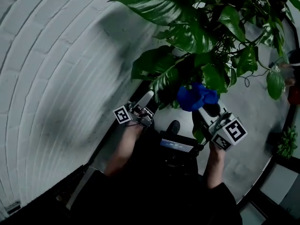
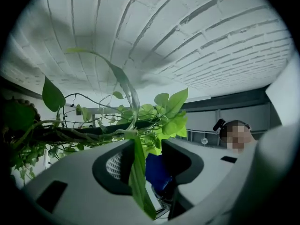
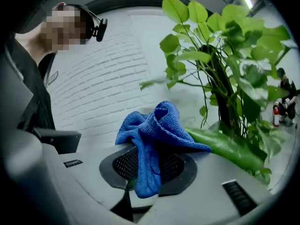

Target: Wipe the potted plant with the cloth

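Note:
The potted plant (image 1: 197, 36) spreads big glossy green leaves across the upper right of the head view. My left gripper (image 1: 149, 96) reaches up to a lower leaf at the plant's left side. In the left gripper view its jaws stand apart, with a long narrow leaf (image 2: 137, 172) hanging edge-on between them, close to the left pad. The blue cloth (image 2: 157, 172) shows beyond that gap. My right gripper (image 1: 202, 108) is shut on the bunched blue cloth (image 1: 196, 97) just under the foliage. The cloth (image 3: 152, 135) drapes out of its jaws, beside a broad leaf (image 3: 229, 149).
A white brick wall (image 1: 56, 69) fills the left of the head view, close behind the plant. A dark device (image 1: 176, 145) hangs at the person's chest between both forearms. Another person (image 1: 291, 78) stands at the far right, near a small plant (image 1: 286, 144).

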A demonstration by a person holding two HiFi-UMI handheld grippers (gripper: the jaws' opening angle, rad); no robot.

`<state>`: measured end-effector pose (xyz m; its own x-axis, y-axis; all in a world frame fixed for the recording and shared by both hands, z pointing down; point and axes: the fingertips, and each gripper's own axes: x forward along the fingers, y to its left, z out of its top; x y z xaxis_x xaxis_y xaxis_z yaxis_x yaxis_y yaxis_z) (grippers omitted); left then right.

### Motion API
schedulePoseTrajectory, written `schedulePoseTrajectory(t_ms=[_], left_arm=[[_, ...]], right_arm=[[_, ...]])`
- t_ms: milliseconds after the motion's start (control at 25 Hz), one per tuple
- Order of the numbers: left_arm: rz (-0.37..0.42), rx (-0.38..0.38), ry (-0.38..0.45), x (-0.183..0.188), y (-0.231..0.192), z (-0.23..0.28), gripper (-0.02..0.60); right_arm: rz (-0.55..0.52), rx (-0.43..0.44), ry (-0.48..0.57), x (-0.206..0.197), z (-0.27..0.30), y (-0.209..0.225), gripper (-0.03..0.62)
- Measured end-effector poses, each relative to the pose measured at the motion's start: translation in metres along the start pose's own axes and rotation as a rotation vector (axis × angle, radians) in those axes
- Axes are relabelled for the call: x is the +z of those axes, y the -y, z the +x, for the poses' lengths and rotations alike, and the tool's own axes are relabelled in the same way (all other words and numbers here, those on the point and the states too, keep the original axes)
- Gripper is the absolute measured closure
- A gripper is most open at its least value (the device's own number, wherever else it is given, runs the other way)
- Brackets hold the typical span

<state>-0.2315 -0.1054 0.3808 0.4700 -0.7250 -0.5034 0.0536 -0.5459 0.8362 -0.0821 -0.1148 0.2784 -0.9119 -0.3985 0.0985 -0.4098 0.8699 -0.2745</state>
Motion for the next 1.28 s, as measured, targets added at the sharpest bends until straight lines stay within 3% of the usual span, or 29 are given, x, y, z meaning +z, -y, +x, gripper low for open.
schedulePoseTrajectory(t_ms=[120,200,600,1280], left_arm=[[-0.006,-0.009,0.012,0.002,0.002,-0.003,0.397],[-0.015,-0.022,0.026,0.004,0.004,-0.004,0.391],[-0.021,-0.076,0.037,0.006,0.019,-0.005,0.321],[-0.079,-0.108,0.049,0.008,0.02,-0.004,0.308]], right_arm=[[-0.072,0.026,0.066,0.034,0.016,-0.01,0.487],[-0.092,0.046,0.062,0.036,0.038,-0.013,0.487],[-0.07,0.122,-0.162,-0.046,0.142,-0.013,0.486],[-0.014,0.191,-0.295,-0.115,0.114,-0.043,0.485]])
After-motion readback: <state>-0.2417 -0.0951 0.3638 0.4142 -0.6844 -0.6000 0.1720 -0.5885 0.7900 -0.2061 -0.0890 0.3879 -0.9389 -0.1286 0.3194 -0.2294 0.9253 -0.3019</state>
